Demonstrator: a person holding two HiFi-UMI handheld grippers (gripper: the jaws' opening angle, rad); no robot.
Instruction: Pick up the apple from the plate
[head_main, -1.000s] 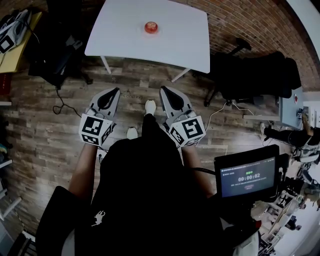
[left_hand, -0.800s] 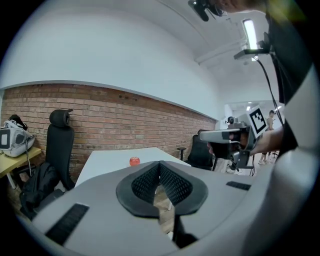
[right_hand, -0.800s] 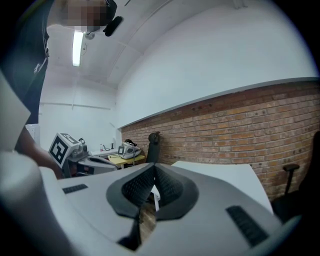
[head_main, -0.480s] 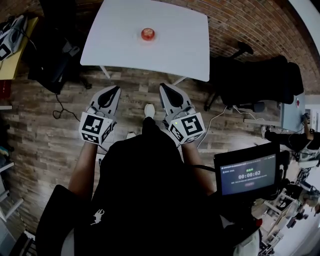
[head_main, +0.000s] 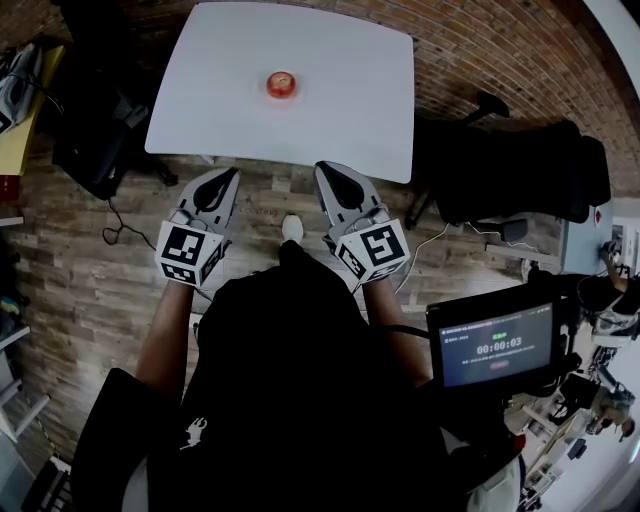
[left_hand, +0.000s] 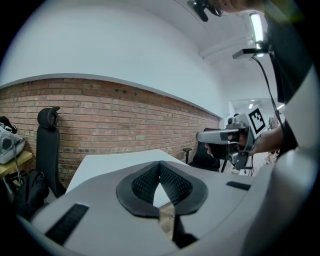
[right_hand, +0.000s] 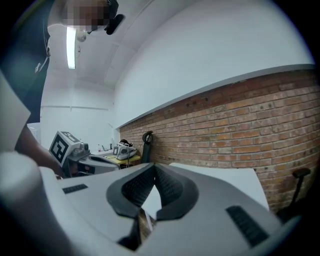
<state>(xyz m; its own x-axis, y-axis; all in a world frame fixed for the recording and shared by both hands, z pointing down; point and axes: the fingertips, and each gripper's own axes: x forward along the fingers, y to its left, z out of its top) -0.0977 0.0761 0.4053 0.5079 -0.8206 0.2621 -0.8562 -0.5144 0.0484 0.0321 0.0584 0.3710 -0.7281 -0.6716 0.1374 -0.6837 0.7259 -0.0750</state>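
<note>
**Approach: nothing held**

The apple (head_main: 281, 84) sits near the middle of the bench (head_main: 350, 110); its plate is too small to make out. The left gripper (head_main: 230, 178) and right gripper (head_main: 324, 172) hover at the bench's near edge, both closed and empty, probably just approaching. The apple looks round, with no long axis or stem direction discernible.

apple (head_main: 280, 82) on plate (head_main: 269, 90), plate on table (head_main: 345, 100)
</note>
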